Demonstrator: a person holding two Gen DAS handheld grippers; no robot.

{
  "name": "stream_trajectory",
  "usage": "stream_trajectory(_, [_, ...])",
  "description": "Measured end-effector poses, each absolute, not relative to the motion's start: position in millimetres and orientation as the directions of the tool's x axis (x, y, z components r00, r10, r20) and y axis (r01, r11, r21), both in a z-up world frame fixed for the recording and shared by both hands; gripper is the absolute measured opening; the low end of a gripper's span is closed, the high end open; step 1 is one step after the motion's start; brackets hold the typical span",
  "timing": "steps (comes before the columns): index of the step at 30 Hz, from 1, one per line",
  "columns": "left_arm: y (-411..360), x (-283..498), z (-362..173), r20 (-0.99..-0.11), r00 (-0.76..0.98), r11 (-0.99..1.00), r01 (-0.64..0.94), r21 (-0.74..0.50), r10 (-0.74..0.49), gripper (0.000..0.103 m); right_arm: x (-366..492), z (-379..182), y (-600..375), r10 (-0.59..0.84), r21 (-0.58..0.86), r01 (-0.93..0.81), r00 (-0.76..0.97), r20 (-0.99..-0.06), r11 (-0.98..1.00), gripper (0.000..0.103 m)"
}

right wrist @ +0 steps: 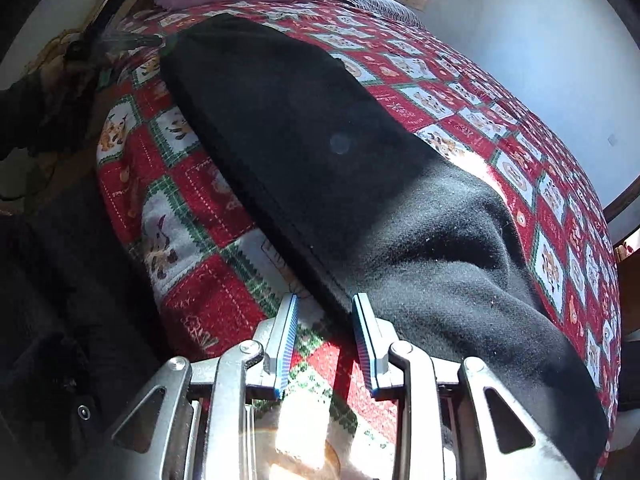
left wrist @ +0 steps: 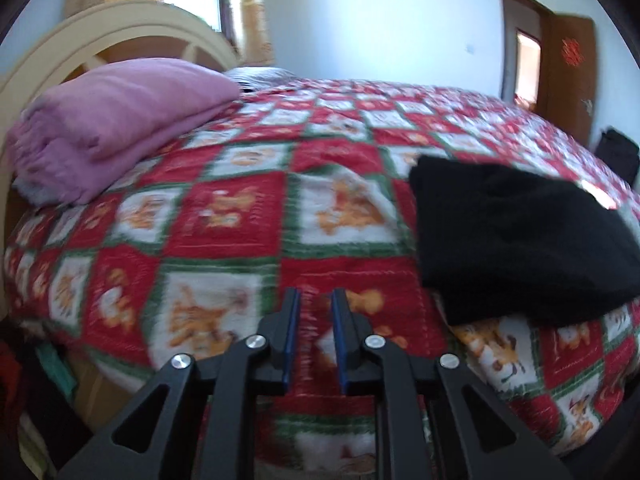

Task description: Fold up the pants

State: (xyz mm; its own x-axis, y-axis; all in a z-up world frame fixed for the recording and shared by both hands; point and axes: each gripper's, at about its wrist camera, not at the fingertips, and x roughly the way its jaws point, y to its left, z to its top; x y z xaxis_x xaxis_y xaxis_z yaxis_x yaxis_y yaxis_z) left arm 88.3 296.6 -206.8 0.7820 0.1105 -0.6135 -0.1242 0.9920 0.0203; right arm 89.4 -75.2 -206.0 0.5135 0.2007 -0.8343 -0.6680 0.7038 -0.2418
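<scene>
Right, from the left wrist view the left gripper (left wrist: 316,300) hangs above the near edge of the patchwork bedspread (left wrist: 240,216), its blue-padded fingers (left wrist: 294,336) a small gap apart with nothing between them, only red quilt behind. Off to its right the black pants (left wrist: 516,236) lie on the bed as a compact, squared-off bundle, well clear of this gripper. A folded pink blanket (left wrist: 116,124) sits far left by the headboard.

Over to the right wrist view: the right gripper (right wrist: 326,304) has its fingers (right wrist: 286,336) somewhat apart, empty, poised just at the near edge of the pants (right wrist: 320,140). One layer lies flat over another with a neat straight edge on the left, while the near right part bunches in soft ridges.

Judging by that, at least one fold looks done; smoothing, or one more fold, may remain.
</scene>
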Motion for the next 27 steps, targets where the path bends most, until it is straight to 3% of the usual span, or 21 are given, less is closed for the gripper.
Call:
stream_trajectory(2, [291,83,-196,-0.580,0.809,0.994,-0.112,0.009,0.097,0.021,92,-200,-82,0.212,-0.220,-0.656,0.512,-0.832,0.722,0.030])
stream_trajectory(6, [270,92,-189,-0.560,0.828,0.998,-0.029,-0.047,-0.002,0.044,103,-191,-77,0.230,-0.204,-0.631,0.536,-0.812,0.748,0.030])
stream_trajectory(11, [259,114,-201,-0.587,0.805,0.992,0.010,-0.128,-0.084,0.044,103,-195,-31,0.309,-0.188,-0.688,0.531,-0.789,0.701,0.030])
stream_trajectory(15, [254,117,-202,-0.587,0.798,0.983,0.031,-0.183,-0.135,0.029,108,-207,8,0.322,-0.216,-0.716,0.534,-0.782,0.663,0.030])
stream_trajectory(17, [249,116,-201,-0.590,0.798,0.987,0.036,-0.155,-0.122,0.027,112,-213,19,0.329,-0.216,-0.730,0.525,-0.785,0.648,0.030])
stream_trajectory(19, [249,115,-200,-0.593,0.795,0.987,0.039,-0.157,-0.126,0.014,115,-220,27,0.318,-0.239,-0.737,0.528,-0.787,0.632,0.030])
stream_trajectory(22, [250,113,-199,-0.597,0.793,0.987,0.038,-0.155,-0.124,0.008,116,-218,27,0.328,-0.233,-0.739,0.527,-0.784,0.632,0.030])
stream_trajectory(23, [250,113,-198,-0.598,0.791,0.987,0.038,-0.158,-0.126,0.007,117,-217,26,0.332,-0.221,-0.739,0.520,-0.787,0.636,0.026])
stream_trajectory(25, [250,110,-196,-0.593,0.793,0.985,0.047,-0.169,-0.140,0.006,116,-214,24,0.332,-0.210,-0.742,0.510,-0.793,0.636,0.008])
stream_trajectory(27, [249,108,-192,-0.590,0.795,0.984,0.047,-0.170,-0.140,0.005,113,-209,21,0.338,-0.201,-0.741,0.508,-0.792,0.641,0.004])
